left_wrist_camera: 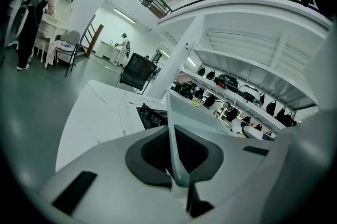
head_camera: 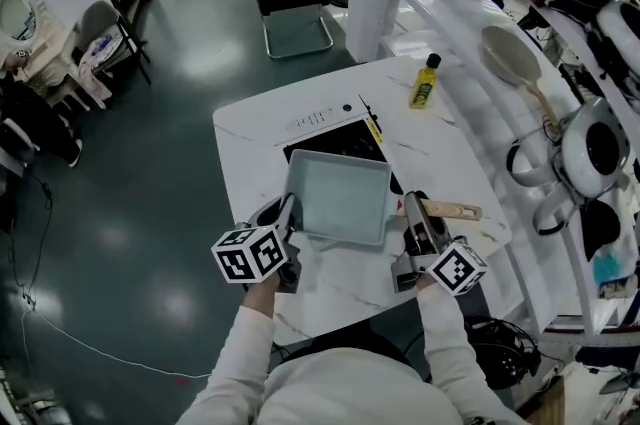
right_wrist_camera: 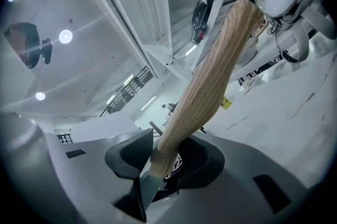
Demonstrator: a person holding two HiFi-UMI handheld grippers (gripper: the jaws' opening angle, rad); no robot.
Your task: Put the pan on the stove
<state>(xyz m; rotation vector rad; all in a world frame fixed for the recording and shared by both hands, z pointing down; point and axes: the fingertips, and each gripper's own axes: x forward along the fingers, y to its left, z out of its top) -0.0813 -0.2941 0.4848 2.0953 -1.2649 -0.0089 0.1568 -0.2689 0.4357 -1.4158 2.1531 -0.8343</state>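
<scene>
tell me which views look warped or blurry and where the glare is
Head view: sharp, only mild bending at the edges, pale lamp reflections on the dark floor. Left gripper view: heavy fisheye with a black rim, the pan edge in the left claw soft from closeness. Right gripper view: fisheye and tilted, ceiling lamps flare, the wooden handle slightly soft.

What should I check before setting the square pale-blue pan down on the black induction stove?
1. The left gripper is shut on the square pale-blue pan at its rim: ok.
2. The right gripper is shut on the light wooden handle: ok.
3. Pan overlaps the black induction stove in the head view: ok.
4. Pan level: cannot tell.
5. Stove surface under the pan bare: cannot tell, hidden.
6. The yellow bottle stands apart from the stove: ok.
</scene>
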